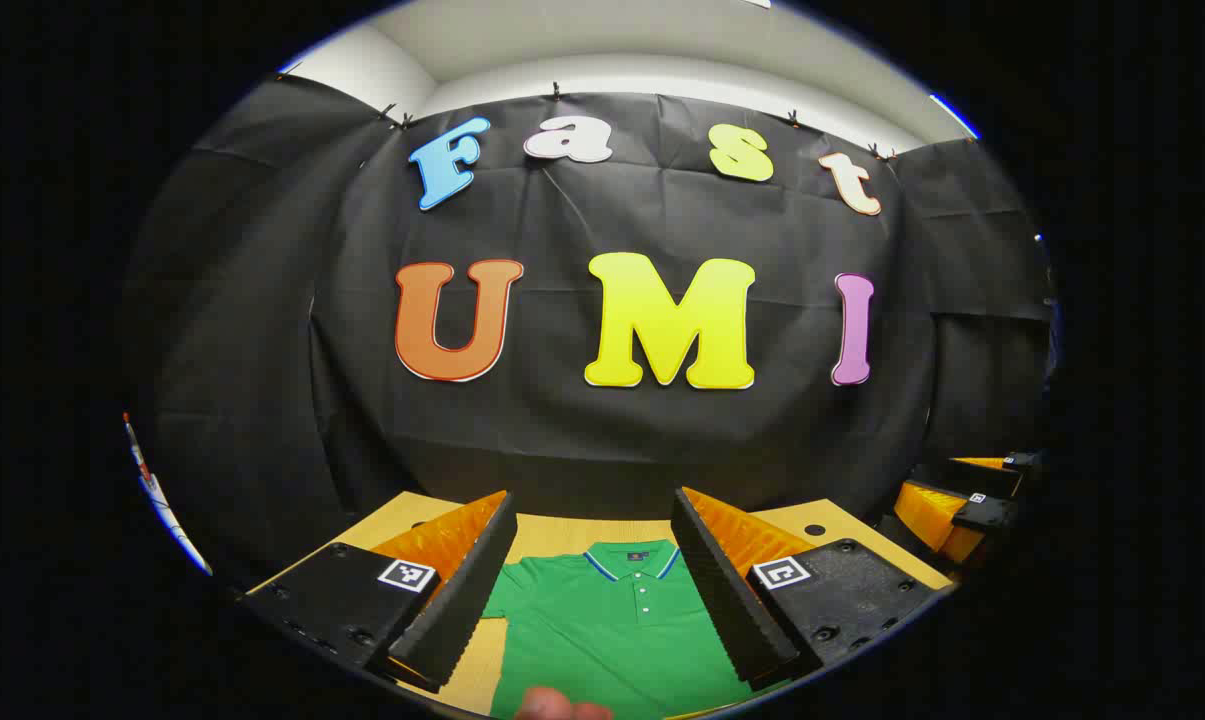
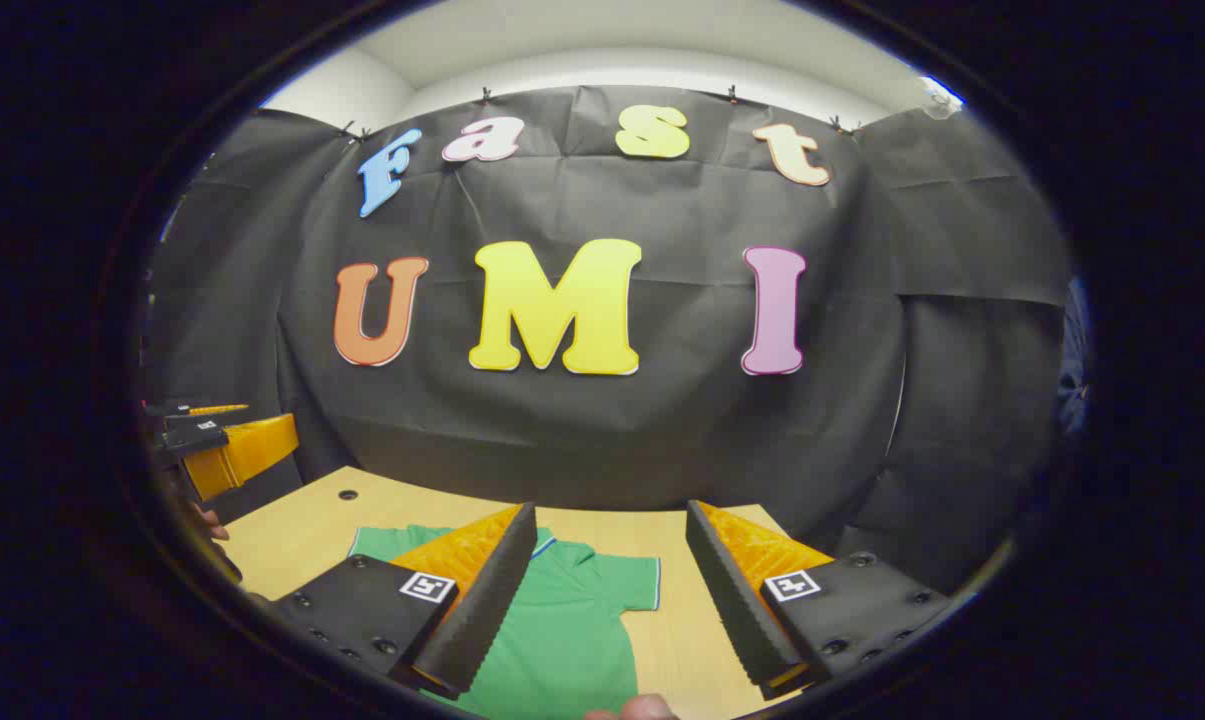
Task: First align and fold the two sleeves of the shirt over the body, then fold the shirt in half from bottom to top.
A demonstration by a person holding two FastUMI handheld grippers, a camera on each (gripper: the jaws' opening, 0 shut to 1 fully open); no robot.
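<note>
A green polo shirt [image 1: 612, 620] lies flat on the wooden table [image 1: 562, 528], collar toward the far wall, buttons showing. My left gripper [image 1: 594, 520] hovers open above its chest with nothing between the fingers. In the right gripper view the same shirt [image 2: 562, 630] spreads with its right short sleeve [image 2: 634, 582] out to the side and its left sleeve [image 2: 387, 542] partly behind my finger. My right gripper [image 2: 612, 525] is open and empty above the shirt's right side. The other gripper [image 2: 224, 448] shows at the far left, and the right one [image 1: 962, 510] at the left gripper view's edge.
The black cloth wall [image 1: 612, 430] stands just behind the table's far edge. A small round hole [image 1: 814, 530] marks the tabletop at back right, another hole [image 2: 346, 494] at back left. A fingertip [image 1: 552, 706] pokes in at the bottom.
</note>
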